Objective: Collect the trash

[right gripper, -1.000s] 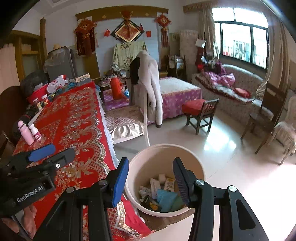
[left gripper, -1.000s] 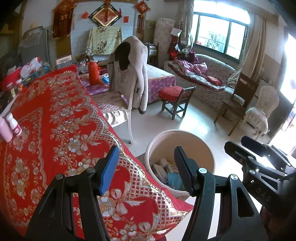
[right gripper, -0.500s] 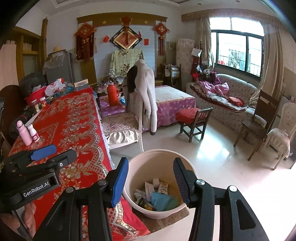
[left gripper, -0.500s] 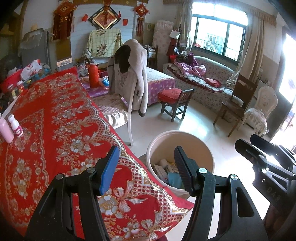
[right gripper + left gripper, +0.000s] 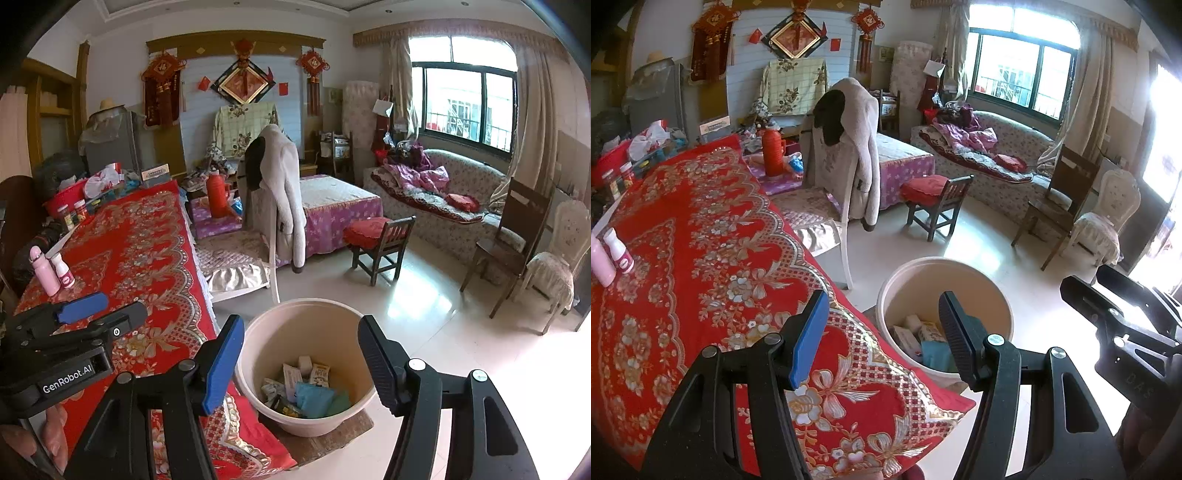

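- Two things dominate: a long table under a red floral cloth [image 5: 147, 251], bare of litter on its near end, and just beside its corner a round beige plastic bin [image 5: 306, 332] holding wrappers and packets [image 5: 306, 387]
- right gripper [image 5: 301, 362] above the bin, jaws just widened, nothing between them – the drop looks finished
- left gripper [image 5: 881, 332] half open, empty
- Next: search the table's far end for remaining litter
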Demonstrator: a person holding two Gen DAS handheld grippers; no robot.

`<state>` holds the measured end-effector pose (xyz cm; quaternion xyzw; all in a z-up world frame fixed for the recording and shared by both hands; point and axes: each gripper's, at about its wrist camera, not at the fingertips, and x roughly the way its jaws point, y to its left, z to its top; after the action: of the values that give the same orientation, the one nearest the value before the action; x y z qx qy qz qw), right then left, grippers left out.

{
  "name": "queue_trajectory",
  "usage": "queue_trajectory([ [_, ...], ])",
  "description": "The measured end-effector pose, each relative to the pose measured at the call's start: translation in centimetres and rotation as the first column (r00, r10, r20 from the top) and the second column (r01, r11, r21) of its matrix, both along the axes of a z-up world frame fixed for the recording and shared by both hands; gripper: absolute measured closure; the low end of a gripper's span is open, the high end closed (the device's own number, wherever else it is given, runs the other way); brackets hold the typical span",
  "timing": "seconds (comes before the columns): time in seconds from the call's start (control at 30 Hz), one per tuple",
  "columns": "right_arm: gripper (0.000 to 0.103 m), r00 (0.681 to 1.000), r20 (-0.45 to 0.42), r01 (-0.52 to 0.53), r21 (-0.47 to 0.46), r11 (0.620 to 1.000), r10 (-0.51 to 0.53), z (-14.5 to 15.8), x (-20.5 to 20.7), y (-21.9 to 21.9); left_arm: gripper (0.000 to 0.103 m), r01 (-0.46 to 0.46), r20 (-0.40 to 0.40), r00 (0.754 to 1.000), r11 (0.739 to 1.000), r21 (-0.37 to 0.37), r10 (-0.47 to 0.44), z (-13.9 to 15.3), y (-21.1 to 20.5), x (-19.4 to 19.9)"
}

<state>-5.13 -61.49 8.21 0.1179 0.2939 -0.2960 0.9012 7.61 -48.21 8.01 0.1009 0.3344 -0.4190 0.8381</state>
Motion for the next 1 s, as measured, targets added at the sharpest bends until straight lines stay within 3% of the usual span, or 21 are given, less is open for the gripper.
queue_trajectory([
  [1.0,0.038,1.0,-0.01,0.009,0.037,0.999,-0.008,0.1,1.0,-0.8,0.043,-0.045,0.0,0.999,0.999,-0.013,0.045,0.0,0.7,0.6],
])
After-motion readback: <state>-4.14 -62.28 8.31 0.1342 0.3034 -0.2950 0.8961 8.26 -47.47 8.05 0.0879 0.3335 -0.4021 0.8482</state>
